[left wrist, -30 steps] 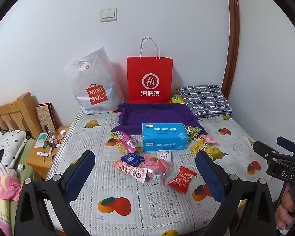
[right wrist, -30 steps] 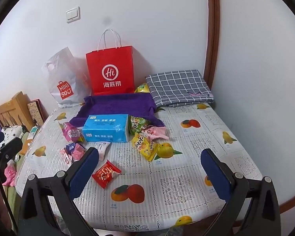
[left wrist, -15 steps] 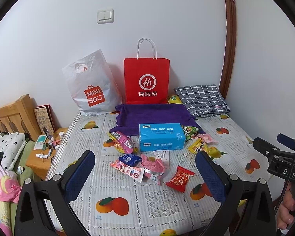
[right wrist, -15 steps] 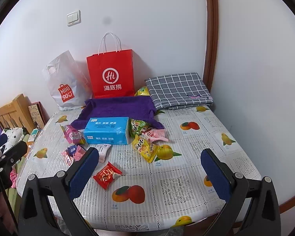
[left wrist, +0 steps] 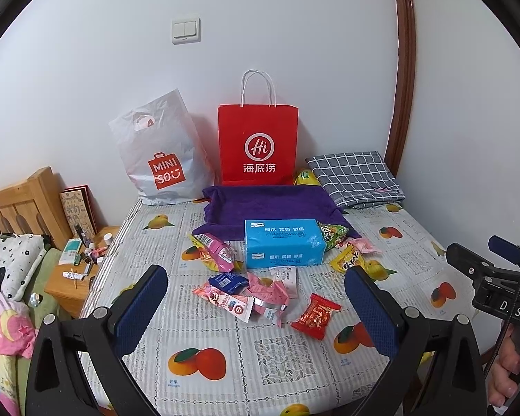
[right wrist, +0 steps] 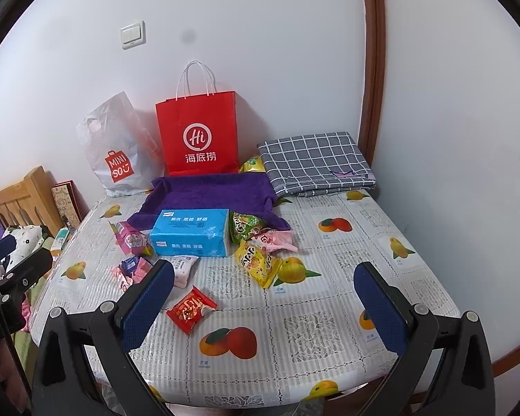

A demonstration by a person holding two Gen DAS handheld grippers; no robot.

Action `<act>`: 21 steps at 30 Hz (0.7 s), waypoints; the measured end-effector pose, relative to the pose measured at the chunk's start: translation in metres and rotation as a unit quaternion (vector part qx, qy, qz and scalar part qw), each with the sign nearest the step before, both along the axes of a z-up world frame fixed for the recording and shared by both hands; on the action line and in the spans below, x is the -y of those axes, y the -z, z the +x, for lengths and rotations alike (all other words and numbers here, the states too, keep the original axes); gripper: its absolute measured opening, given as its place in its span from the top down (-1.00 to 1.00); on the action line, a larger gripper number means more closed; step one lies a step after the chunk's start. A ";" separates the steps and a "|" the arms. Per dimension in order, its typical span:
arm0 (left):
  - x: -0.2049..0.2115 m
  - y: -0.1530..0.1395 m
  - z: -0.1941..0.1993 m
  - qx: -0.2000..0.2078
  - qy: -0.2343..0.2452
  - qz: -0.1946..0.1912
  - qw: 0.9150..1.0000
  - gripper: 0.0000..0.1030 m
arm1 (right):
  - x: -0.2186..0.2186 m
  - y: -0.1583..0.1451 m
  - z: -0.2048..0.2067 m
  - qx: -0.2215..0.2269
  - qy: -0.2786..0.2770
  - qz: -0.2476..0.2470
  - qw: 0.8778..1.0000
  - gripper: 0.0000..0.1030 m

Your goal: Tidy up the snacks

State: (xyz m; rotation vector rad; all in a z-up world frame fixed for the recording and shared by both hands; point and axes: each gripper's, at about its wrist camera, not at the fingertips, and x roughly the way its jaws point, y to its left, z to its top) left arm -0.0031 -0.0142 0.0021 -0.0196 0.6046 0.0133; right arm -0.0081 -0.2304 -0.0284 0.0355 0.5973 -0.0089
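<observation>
Heads up: both your grippers are spread wide with nothing in them, the left gripper (left wrist: 256,308) hanging over the near pile and the right gripper (right wrist: 265,300) above bare tablecloth (right wrist: 329,329). The snacks sit loose on the table around the blue tissue pack (left wrist: 282,248). The red packet (left wrist: 316,316) lies on its own, so that's the easy grab. The pink wrappers (left wrist: 265,294) overlap the blue packet (left wrist: 228,282), so you could pinch two at once or drag the whole heap. Those foil wrappers look slippery and flat, so a shallow pinch may just skate off. The yellow packet (right wrist: 256,264) sits close to the pink one (right wrist: 274,239) too.
</observation>
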 end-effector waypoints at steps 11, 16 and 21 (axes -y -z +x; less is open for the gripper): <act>0.001 0.001 -0.003 0.001 0.000 0.001 1.000 -0.99 | 0.000 0.001 -0.003 0.000 -0.001 0.001 1.000 -0.98; 0.001 0.001 -0.003 0.001 0.000 0.001 1.000 -0.99 | -0.002 -0.001 -0.003 0.001 -0.002 -0.001 1.000 -0.98; 0.002 0.001 -0.004 0.002 0.001 0.001 1.000 -0.99 | -0.004 -0.001 -0.003 0.002 -0.002 0.000 1.000 -0.98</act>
